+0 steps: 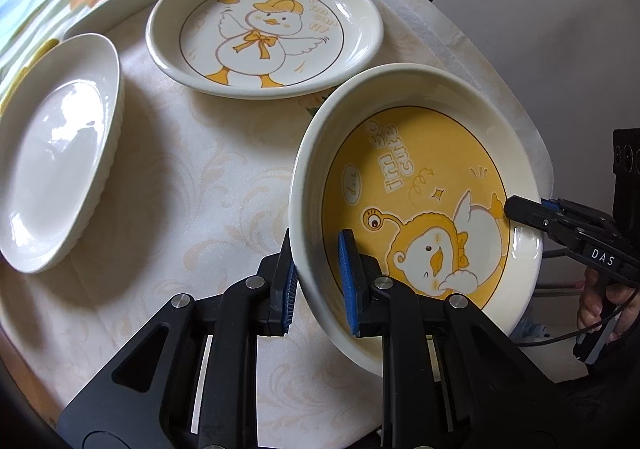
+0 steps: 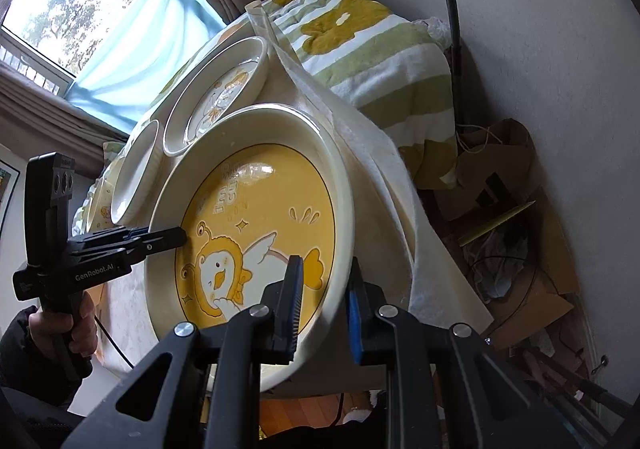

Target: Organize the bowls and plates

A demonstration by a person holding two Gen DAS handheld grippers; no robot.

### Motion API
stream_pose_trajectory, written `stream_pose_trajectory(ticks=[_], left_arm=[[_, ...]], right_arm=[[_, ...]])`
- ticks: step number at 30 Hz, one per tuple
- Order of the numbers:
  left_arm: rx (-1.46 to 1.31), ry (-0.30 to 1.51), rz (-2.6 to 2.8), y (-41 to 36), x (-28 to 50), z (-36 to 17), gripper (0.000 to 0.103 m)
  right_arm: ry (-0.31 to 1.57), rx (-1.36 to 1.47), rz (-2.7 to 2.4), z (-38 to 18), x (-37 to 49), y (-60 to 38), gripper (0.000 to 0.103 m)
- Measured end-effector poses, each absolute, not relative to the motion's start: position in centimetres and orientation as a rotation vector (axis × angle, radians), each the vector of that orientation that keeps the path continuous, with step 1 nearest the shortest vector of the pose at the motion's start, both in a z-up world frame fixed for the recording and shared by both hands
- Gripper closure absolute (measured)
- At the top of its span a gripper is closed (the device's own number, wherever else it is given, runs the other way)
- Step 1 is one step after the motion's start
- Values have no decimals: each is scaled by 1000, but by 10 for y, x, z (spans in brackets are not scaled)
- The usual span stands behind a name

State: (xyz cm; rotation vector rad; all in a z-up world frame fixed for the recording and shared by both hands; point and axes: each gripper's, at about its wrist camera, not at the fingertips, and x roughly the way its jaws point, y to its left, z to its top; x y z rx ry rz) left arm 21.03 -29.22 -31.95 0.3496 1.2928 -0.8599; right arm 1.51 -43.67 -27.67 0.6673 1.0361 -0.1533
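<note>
A deep yellow duck plate point(image 1: 420, 185) is held tilted above the table by both grippers. My left gripper point(image 1: 318, 277) is shut on its near rim, one finger inside and one outside. My right gripper point(image 2: 324, 305) is shut on the opposite rim; it shows at the right of the left wrist view point(image 1: 532, 215). The same plate fills the right wrist view point(image 2: 256, 209), where the left gripper point(image 2: 168, 239) shows at its left rim. A white duck plate point(image 1: 264, 29) lies on the table behind. A plain white ribbed dish point(image 1: 56, 153) lies at the left.
The round table has a cream patterned cloth point(image 1: 192, 177). A striped flowered blanket point(image 2: 360, 45) lies beyond it. A window with a blue curtain point(image 2: 132, 45) is behind. Cardboard and clutter point(image 2: 512, 249) sit on the floor by the wall, with a black pole point(image 2: 452, 1).
</note>
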Motion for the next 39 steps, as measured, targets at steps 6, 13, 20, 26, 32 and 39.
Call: stream_pose_trajectory(ticks=[6,13,20,26,32,39], left_arm=[[311,1265,-837,-281,203,-303,86],[212,1208,-757,-235,191,-265,86],[97,1136,-596,-151,175,-221,86],[28,1108,-448,-67,158,-212,86],[-41,1159,-337,10,155,-242,86],[-113,1209,-297,62,164,-282,86]], right_arm=[[1024,622,-124,-264,19,-433,85],[1012,541,-23,-238,38,-415,85],[1014,433,170,-211,76,-369,85],[1043,356,331,-215,110,-299,85],[1105,316,441,-242,129,-227,85],[1157,270,459,-273,146,-170,85]])
